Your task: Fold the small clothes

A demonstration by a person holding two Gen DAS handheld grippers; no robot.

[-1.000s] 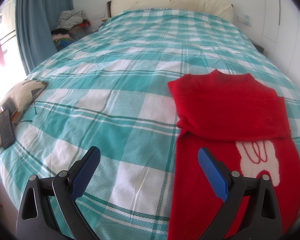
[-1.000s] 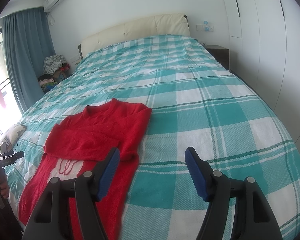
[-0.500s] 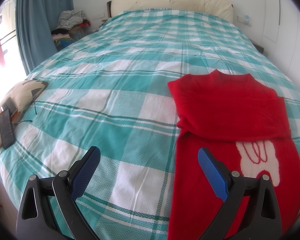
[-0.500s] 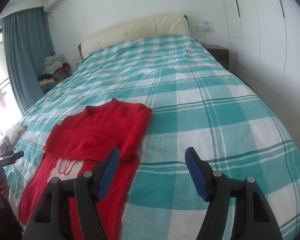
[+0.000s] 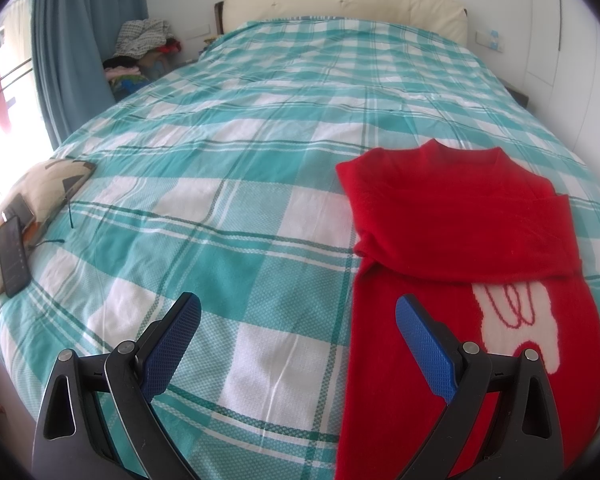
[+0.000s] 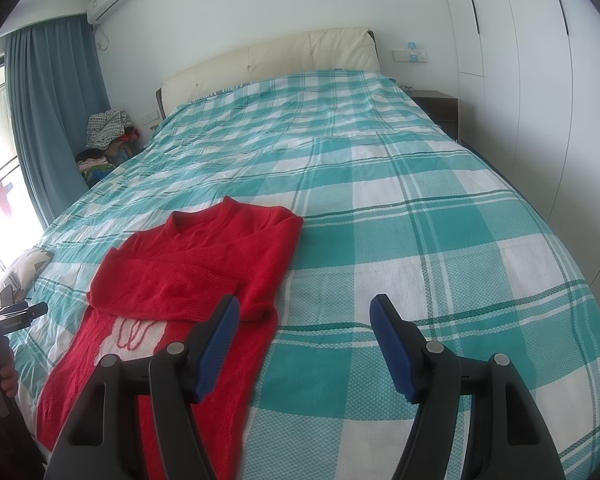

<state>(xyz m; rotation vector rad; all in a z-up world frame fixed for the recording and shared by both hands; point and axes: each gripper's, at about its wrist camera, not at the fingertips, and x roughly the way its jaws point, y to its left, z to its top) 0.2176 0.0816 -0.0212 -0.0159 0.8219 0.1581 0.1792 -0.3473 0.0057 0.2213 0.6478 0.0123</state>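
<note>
Red sweater (image 5: 460, 216) near bed (image 5: 260, 160) foot edge: soft, limp knit. Grip hem corners. Left gripper (image 5: 298, 320), right gripper (image 6: 304, 320): jaws apart, empty.

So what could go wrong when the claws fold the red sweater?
1. The sleeves already lie folded across the red sweater; a careless pull at the hem could likely drag them askew.
2. Both the left claw and the right claw hang open above the bedspread, so one might pinch that cloth too.
3. The phone sits near the bed's edge and could slide off.
</note>
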